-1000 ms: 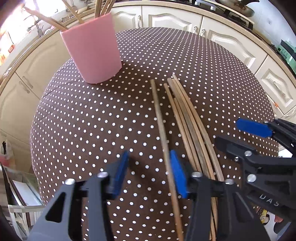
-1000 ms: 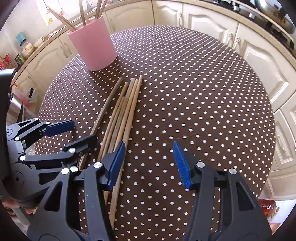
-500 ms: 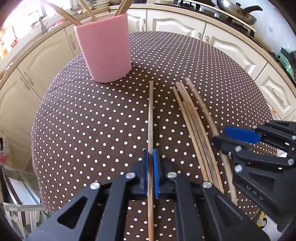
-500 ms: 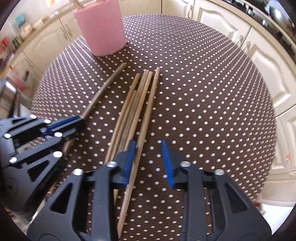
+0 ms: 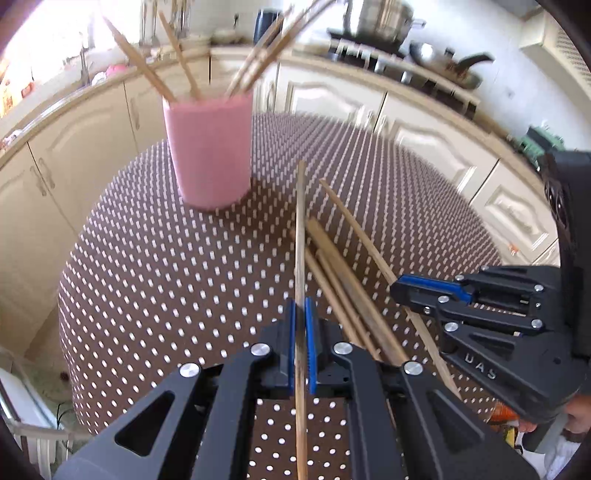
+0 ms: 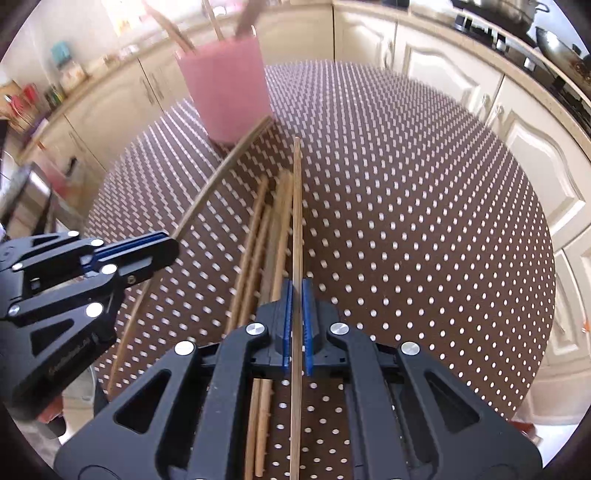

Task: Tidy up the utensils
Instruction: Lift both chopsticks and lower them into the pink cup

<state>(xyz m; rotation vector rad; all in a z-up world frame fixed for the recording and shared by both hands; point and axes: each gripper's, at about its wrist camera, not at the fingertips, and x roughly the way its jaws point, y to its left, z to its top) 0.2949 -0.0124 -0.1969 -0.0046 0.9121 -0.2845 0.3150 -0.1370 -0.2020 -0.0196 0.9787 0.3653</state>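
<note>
A pink cup with several wooden chopsticks standing in it sits at the far side of the round dotted table; it also shows in the right wrist view. My left gripper is shut on one chopstick, lifted and pointing towards the cup. My right gripper is shut on another chopstick, also lifted. The right gripper appears in the left wrist view, the left gripper in the right wrist view. Several loose chopsticks lie on the table between them.
The brown white-dotted tablecloth covers the round table. Cream kitchen cabinets curve around behind it, with pots and pans on the counter. The table edge drops off on the left and right.
Both grippers have risen with their chopsticks and tilted towards the cup. The right gripper went from nearly shut around its chopstick to shut on it. The left stayed shut.
</note>
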